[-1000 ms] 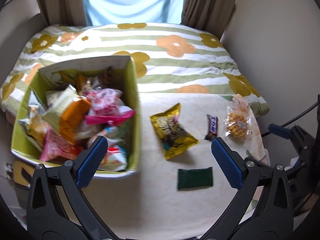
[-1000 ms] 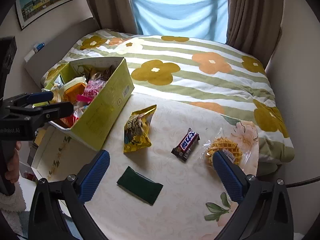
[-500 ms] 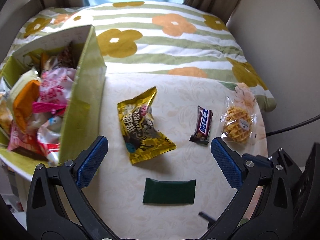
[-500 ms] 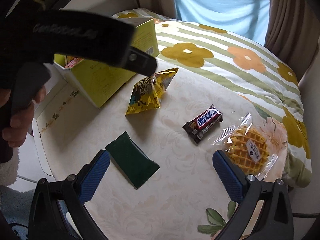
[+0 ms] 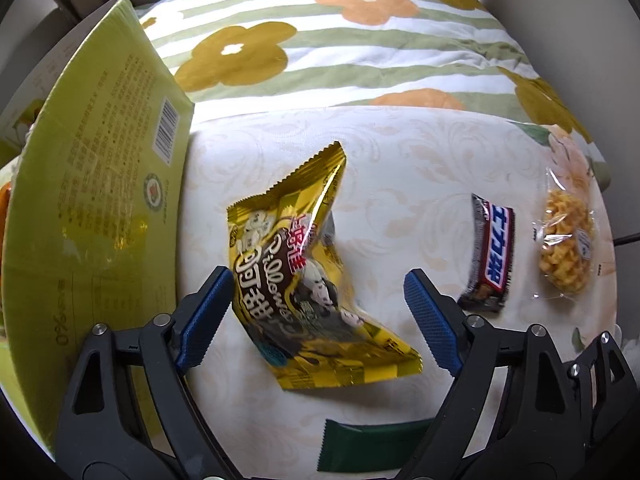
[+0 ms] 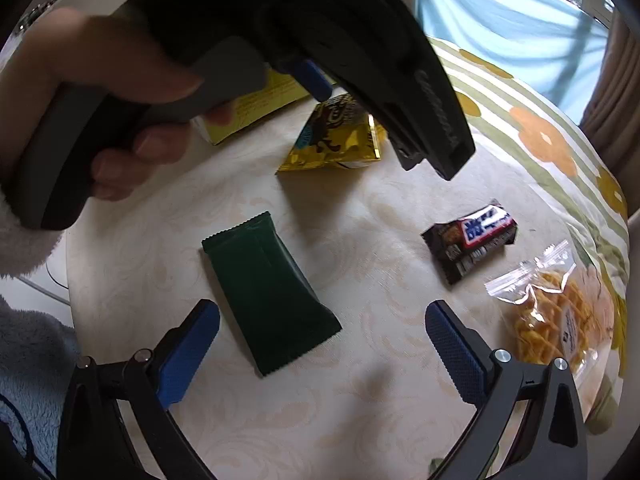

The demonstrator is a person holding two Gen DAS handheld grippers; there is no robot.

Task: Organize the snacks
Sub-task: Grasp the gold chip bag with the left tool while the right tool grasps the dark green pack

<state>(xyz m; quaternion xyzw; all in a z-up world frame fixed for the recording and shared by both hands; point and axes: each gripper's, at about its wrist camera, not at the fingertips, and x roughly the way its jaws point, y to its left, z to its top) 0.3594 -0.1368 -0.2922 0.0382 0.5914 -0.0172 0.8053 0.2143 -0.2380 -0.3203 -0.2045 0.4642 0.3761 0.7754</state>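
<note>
A yellow snack bag (image 5: 304, 280) lies on the cream table beside the yellow-green snack box (image 5: 96, 208). My left gripper (image 5: 318, 320) is open, its fingers on either side of the bag's near half, just above it. A dark green packet (image 6: 268, 292) lies flat; my right gripper (image 6: 322, 356) is open, low over its near end. A chocolate bar (image 6: 470, 240) and a bagged waffle (image 6: 556, 316) lie to the right. The left gripper's body hides part of the yellow bag (image 6: 336, 140) in the right wrist view.
A bed with a flowered, striped cover (image 5: 340, 40) borders the table's far side. The table edge (image 6: 72, 280) runs at the left, by my sleeve. The box wall stands close to the left finger (image 5: 204, 316).
Both grippers have come down and forward. The left now straddles the yellow bag; the right has closed in on the green packet. The box has slid to the left view's edge.
</note>
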